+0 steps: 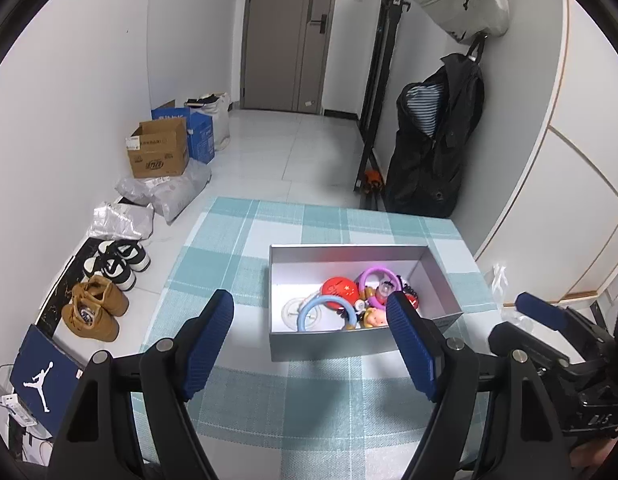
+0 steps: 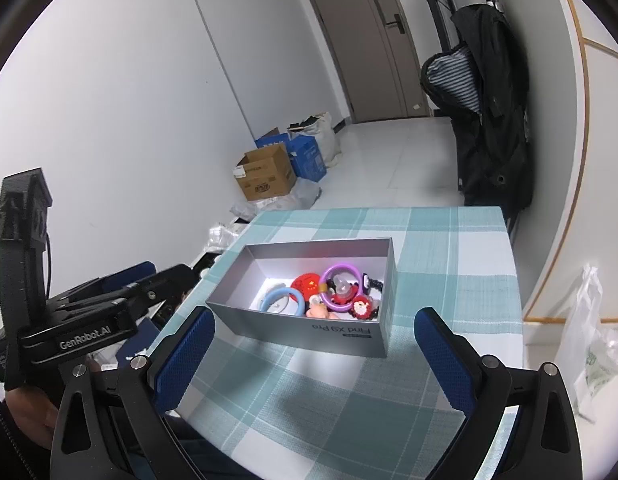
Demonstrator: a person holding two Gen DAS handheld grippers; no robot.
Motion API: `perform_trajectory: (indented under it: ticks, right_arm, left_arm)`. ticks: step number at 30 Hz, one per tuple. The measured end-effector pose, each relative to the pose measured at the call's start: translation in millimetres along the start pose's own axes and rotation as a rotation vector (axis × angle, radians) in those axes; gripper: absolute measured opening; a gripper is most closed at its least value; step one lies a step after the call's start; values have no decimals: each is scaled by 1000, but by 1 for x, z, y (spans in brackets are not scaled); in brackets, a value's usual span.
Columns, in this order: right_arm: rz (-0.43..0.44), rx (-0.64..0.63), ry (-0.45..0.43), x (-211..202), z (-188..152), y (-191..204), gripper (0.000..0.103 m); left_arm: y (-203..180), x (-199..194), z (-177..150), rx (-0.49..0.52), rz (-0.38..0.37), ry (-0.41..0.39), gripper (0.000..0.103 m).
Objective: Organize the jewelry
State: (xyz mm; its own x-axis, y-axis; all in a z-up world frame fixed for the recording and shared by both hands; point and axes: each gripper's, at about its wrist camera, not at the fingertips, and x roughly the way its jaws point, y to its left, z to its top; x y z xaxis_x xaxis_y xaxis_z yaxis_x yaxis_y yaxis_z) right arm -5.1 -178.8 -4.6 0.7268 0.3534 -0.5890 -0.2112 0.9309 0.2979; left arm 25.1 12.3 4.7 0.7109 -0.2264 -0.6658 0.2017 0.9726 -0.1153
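Blue-padded left tool [image 1: 311, 308] gapes before grey box [image 1: 351, 345] of colourful trinkets [image 1: 341, 289]

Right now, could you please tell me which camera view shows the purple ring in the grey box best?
The right wrist view: there the purple ring shows whole, lying over the red trinkets inside the grey box. In the left wrist view the purple ring is partly hidden behind a finger of the left claw.
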Motion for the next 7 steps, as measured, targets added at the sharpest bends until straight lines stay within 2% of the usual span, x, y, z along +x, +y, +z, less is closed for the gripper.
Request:
perform_trajectory:
  ticks: [7]
  right_arm:
    - [-5,5,2,1,-1,-1,101]
  left_arm:
    - [-2,-2,1,8,3,-29,75]
